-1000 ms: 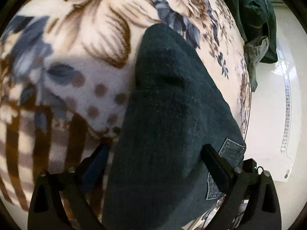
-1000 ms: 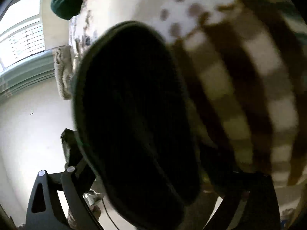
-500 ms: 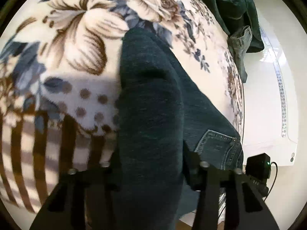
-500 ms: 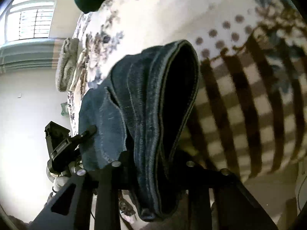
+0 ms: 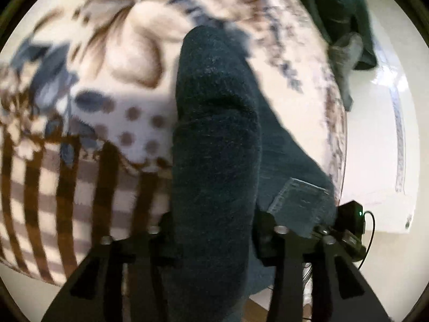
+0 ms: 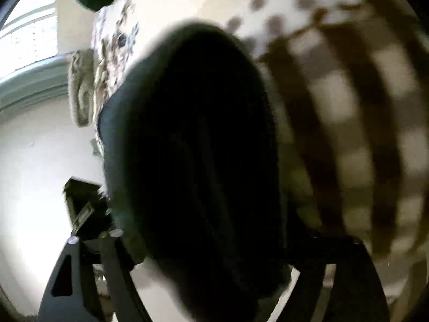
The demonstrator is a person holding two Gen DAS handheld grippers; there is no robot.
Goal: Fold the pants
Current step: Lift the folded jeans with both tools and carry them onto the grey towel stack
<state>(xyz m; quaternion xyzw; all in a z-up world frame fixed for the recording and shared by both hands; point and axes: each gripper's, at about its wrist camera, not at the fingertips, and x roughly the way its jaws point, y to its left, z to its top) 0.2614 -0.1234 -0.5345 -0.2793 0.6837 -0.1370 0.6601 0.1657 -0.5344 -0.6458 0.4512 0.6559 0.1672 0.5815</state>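
Observation:
Dark blue denim pants (image 5: 214,134) lie on a floral and striped blanket (image 5: 107,80). My left gripper (image 5: 214,230) is shut on a thick fold of the pants, which bulges up between the fingers; a back pocket (image 5: 300,201) shows to the right. In the right wrist view the pants (image 6: 201,147) fill the middle as a dark blurred mass. My right gripper (image 6: 211,244) is shut on that fold. The other gripper (image 6: 85,201) shows at the left edge of that view.
A dark green garment (image 5: 340,8) and a grey-green one (image 5: 346,51) lie at the blanket's far right edge. A white floor (image 5: 375,161) lies beyond the bed edge. A window (image 6: 29,35) and a pale towel (image 6: 80,88) show at the upper left.
Both grippers were open around the pants a second ago and have closed on the fold. The views now blur as both grippers move with the cloth.

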